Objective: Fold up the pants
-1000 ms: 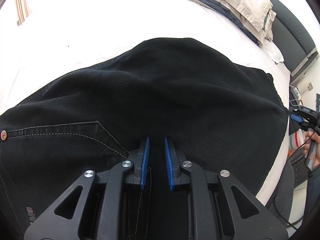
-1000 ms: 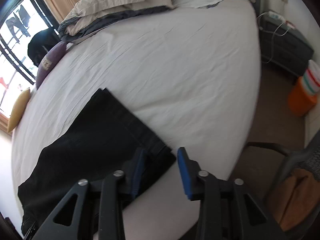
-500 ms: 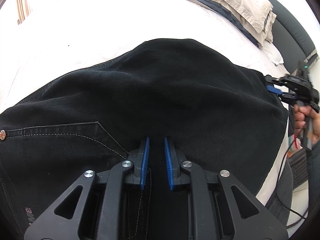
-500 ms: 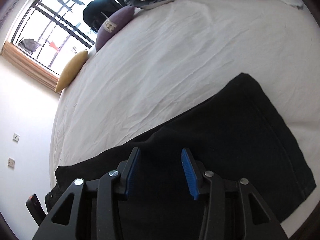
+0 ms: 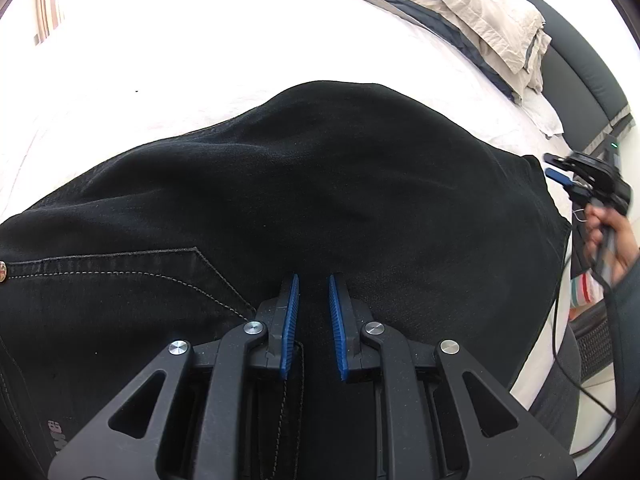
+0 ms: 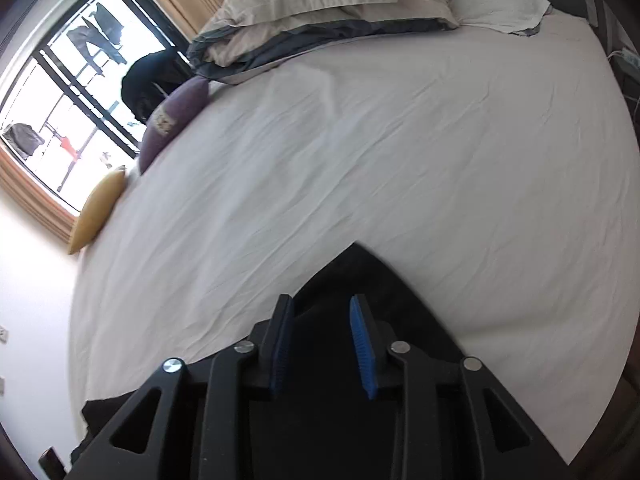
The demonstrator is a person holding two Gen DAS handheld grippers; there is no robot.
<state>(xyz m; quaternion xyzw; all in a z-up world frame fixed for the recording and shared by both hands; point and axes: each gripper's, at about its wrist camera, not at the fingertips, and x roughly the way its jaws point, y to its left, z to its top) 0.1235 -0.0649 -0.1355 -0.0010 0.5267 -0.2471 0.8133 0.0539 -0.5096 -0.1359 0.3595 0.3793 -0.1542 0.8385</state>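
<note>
Black pants (image 5: pixel 320 180) lie spread on the white bed sheet (image 5: pixel 200 60), with a stitched pocket (image 5: pixel 120 272) at the left. My left gripper (image 5: pixel 313 280) rests on the cloth beside that pocket, its blue pads close together with a ridge of black fabric between them. In the right wrist view the leg's hem corner (image 6: pixel 360 272) points up the sheet (image 6: pixel 400 140). My right gripper (image 6: pixel 320 300) hovers over that corner, its jaws closing but still apart, pads not pressing the cloth. The left wrist view shows the right gripper (image 5: pixel 560 172) at the pants' far right end, held by a hand (image 5: pixel 612 236).
A crumpled beige duvet and pillows (image 6: pixel 328 4) lie at the head of the bed. A purple cushion (image 6: pixel 172 120) and a yellow cushion (image 6: pixel 98 208) sit along the window side. The dark headboard (image 5: pixel 576 52) and a cable (image 5: pixel 560 320) are at the right.
My right gripper swung from the bed's edge across the leg to the hem corner, and its jaws narrowed. The left gripper and the cloth under it stayed still.
</note>
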